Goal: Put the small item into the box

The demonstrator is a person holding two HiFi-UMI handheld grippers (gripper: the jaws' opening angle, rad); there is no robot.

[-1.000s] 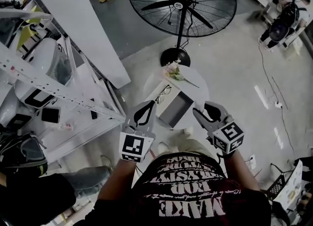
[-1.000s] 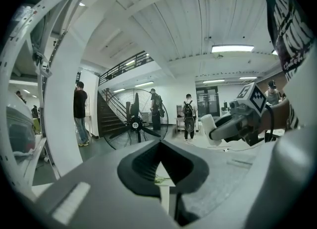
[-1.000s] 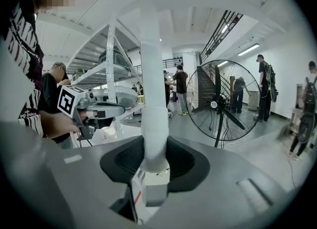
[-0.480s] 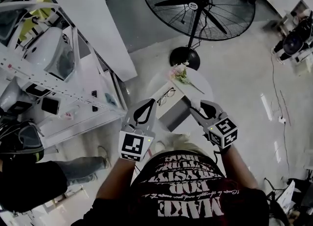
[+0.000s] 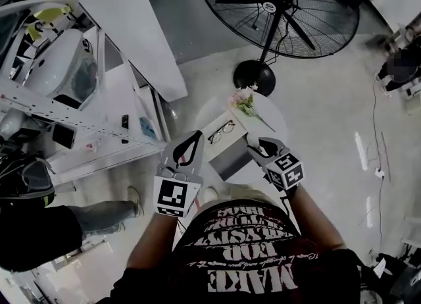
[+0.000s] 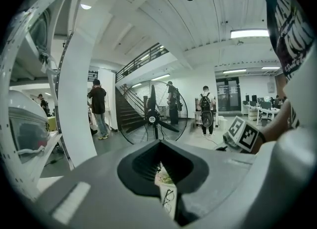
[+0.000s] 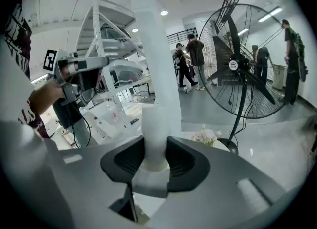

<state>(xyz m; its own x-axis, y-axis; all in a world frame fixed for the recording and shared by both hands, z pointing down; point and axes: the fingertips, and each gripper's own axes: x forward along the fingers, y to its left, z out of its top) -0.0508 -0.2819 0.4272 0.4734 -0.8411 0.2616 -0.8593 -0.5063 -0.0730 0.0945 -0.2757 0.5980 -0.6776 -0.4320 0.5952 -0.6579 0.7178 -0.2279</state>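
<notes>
An open grey box [image 5: 230,158] sits on a small round white table [image 5: 275,123], and beside it lies a white lid with a pair of glasses [image 5: 222,131] on it. My right gripper [image 5: 253,142] hangs over the box's right edge. In the right gripper view the right gripper [image 7: 155,141] is shut on a small white cylindrical item [image 7: 155,135]. My left gripper [image 5: 195,135] hovers at the table's left edge, shut with nothing in it. In the left gripper view the glasses [image 6: 168,198] show through the left gripper [image 6: 159,143].
A bunch of pale flowers [image 5: 242,102] lies at the table's far side. Behind it stands a big floor fan [image 5: 276,6]. A white shelf rack [image 5: 79,120] with equipment fills the left side. A person's leg [image 5: 99,214] is at lower left.
My right gripper has moved left and slightly forward, from beside the table to over the box's right edge. The left gripper has barely shifted.
</notes>
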